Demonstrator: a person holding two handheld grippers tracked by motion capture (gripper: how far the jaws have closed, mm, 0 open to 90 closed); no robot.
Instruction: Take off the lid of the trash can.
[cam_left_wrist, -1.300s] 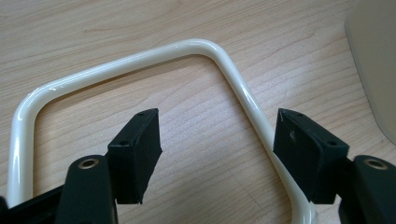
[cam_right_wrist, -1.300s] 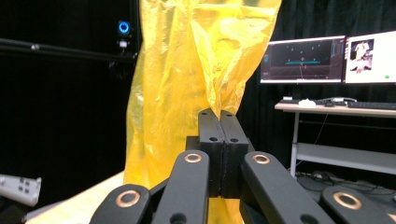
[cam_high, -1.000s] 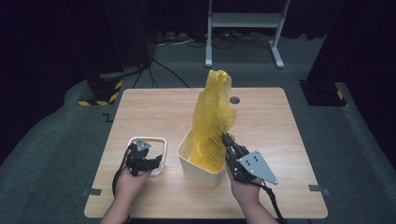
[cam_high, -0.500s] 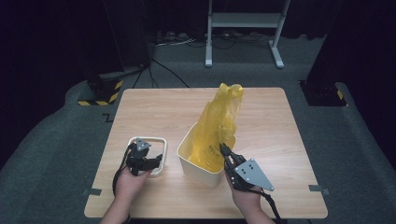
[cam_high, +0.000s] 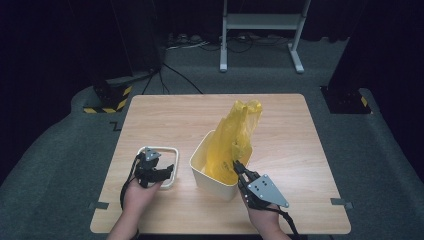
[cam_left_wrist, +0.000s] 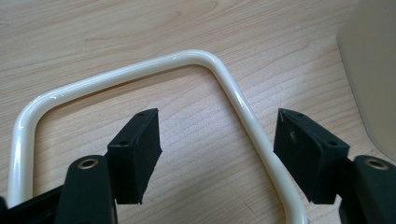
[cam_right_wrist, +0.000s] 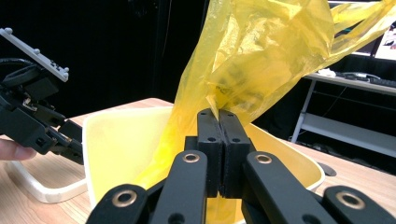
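A cream plastic bin (cam_high: 210, 177) stands near the table's front middle, and a yellow plastic bag (cam_high: 235, 132) rises out of it, leaning right. My right gripper (cam_high: 236, 164) is shut on the bag's lower part at the bin's near right rim. In the right gripper view the jaws (cam_right_wrist: 218, 114) pinch the yellow film (cam_right_wrist: 261, 51) above the bin's opening (cam_right_wrist: 116, 135). A cream rounded ring (cam_high: 165, 149) lies flat left of the bin. My left gripper (cam_high: 169, 170) rests over it, open. The ring's bar (cam_left_wrist: 243, 107) runs between the pads (cam_left_wrist: 140, 144), close to the right one.
The wooden table (cam_high: 280, 115) has bare room at the back and right. Beyond it a white metal stand (cam_high: 260, 25) rises from the dark floor, and a yellow-black striped block (cam_high: 107, 100) sits off the table's far left corner.
My right gripper has come down a little with the bag. The bag's top has sunk and tipped to the right, with more of it inside the bin. The left gripper has stayed put.
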